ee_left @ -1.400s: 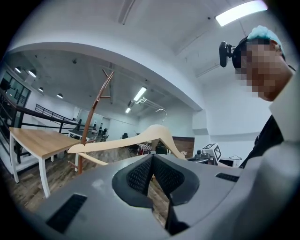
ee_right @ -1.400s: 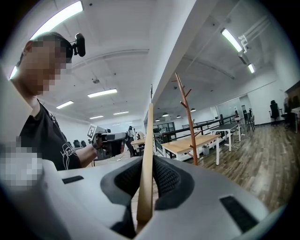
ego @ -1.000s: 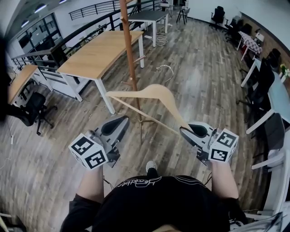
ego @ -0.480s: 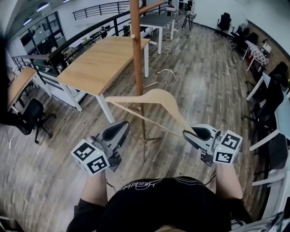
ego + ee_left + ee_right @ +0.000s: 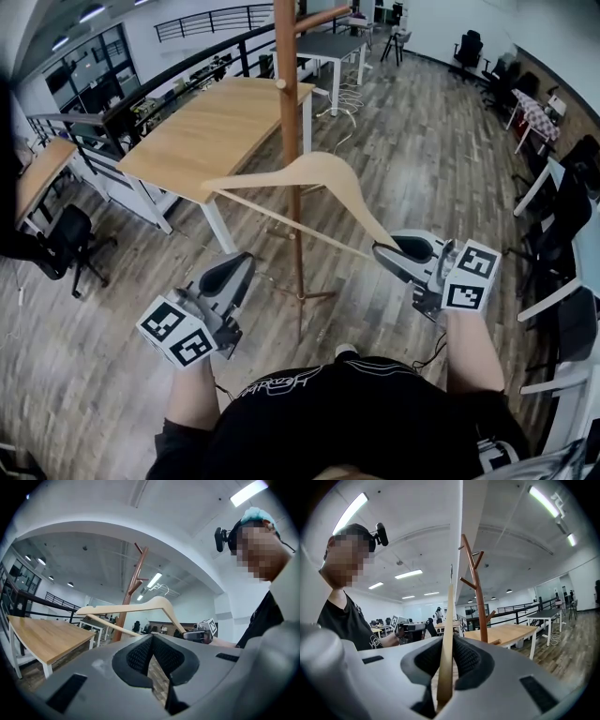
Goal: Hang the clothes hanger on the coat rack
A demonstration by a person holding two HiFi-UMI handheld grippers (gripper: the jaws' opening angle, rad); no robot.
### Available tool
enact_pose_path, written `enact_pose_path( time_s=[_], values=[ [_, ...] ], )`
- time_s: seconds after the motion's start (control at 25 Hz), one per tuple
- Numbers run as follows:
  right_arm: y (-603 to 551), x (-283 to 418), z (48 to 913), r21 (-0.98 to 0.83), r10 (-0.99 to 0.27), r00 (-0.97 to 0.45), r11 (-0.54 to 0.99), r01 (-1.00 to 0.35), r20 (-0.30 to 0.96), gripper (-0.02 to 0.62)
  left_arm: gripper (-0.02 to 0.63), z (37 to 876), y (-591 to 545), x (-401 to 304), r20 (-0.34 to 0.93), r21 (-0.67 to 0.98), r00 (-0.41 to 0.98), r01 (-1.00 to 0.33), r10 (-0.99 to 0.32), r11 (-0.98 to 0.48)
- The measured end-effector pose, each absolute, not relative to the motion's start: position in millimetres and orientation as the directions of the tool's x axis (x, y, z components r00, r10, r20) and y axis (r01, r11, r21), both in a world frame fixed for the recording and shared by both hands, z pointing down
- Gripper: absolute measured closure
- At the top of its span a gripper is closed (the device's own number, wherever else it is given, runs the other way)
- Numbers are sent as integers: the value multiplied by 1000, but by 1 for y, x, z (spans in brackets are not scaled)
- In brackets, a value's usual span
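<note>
Clothes hanger [image 5: 309, 173] is in the air across the coat rack [image 5: 289, 112] pole, with the right gripper [image 5: 398, 255] clamping its right arm tip; the left gripper [image 5: 230, 277] is clenched, empty. Risk: this end grip lets it pivot, so it misses a peg [image 5: 467, 582] or hits the pole.

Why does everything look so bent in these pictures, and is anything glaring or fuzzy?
Head view: a wide lens bows the floorboards and the table edges, yet the hanger and coat rack look sharp. Left gripper view: a fisheye circle with black corners, the ceiling beam arched, the ceiling lamp blown out white. Right gripper view: the same bending, with the strip light glaring.
</note>
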State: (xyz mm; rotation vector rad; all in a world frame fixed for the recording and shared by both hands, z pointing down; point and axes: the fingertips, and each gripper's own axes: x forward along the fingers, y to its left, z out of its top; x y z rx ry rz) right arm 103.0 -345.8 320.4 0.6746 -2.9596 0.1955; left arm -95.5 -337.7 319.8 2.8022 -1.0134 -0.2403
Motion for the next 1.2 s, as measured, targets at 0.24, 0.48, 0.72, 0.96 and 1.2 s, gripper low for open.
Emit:
enact_pose_path(
  time_s=[0.24, 0.48, 0.72, 0.96, 1.2],
  values=[
    [-382, 100, 301, -80, -367, -924, 923, -376, 112, 515, 598, 309, -354, -104, -103, 207, 713, -667, -694, -716],
    [-426, 97, 295, -75, -278, -953, 955, -288, 123, 515, 598, 303, -377, -103, -109, 228, 659, -712, -744, -664],
    [-468, 91, 299, -91, -185, -973, 976, -199, 141, 515, 598, 305, -405, -95, -94, 250, 612, -749, -785, -614],
    [-501, 85, 308, -110, -110, -980, 985, -129, 164, 515, 598, 311, -426, -93, -78, 274, 559, -784, -825, -557],
    [-513, 85, 323, -109, -74, -979, 989, -96, 191, 515, 598, 320, -435, -92, -55, 286, 508, -817, -859, -501]
  ],
)
